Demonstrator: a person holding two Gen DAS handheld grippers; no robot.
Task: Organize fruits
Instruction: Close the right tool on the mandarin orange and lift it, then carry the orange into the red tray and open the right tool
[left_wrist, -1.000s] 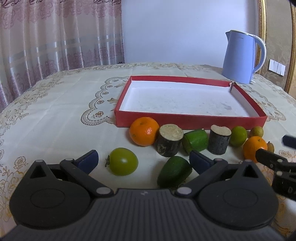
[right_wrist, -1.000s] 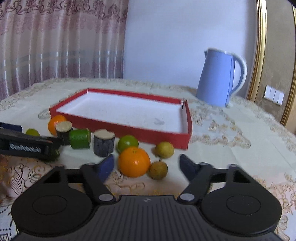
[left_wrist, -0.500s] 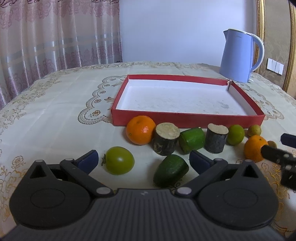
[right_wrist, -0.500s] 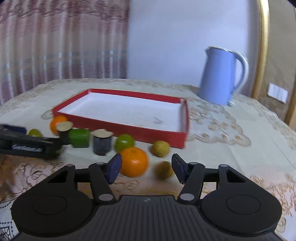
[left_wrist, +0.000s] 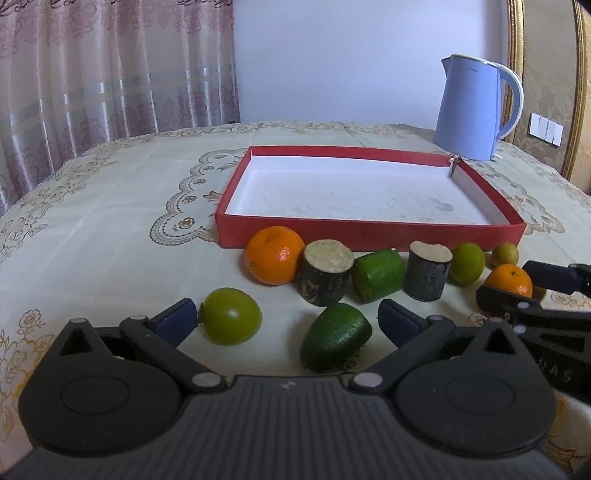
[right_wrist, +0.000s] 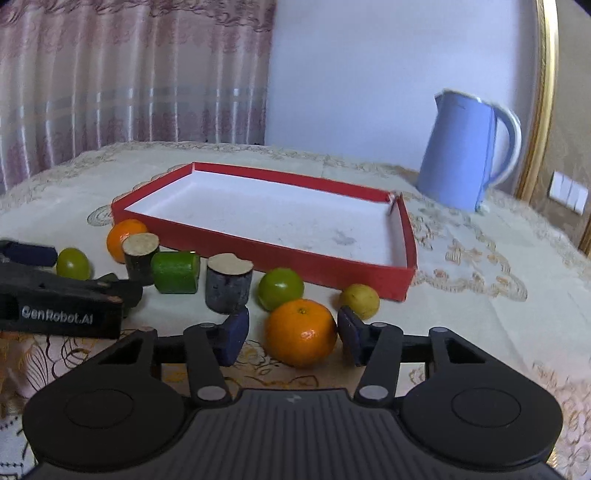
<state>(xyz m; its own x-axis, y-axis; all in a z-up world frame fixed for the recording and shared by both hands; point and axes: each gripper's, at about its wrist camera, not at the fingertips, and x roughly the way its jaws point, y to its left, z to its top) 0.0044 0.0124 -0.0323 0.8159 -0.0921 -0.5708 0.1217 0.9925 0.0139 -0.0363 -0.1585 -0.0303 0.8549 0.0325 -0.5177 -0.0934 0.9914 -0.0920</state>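
Right gripper (right_wrist: 293, 334) closing now, blue pads either side of the near orange (right_wrist: 301, 332), right pad about touching, left pad just short. Dead centre, straight ahead, on the tablecloth short of the red tray (right_wrist: 314, 264). Left gripper (left_wrist: 282, 319) spread wide, nothing pinched.

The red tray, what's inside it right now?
Nothing can be seen in the red tray: only its bare white floor with a small grey smudge. All the fruit lies on the tablecloth in front. The near wall hides a thin strip of floor behind it.
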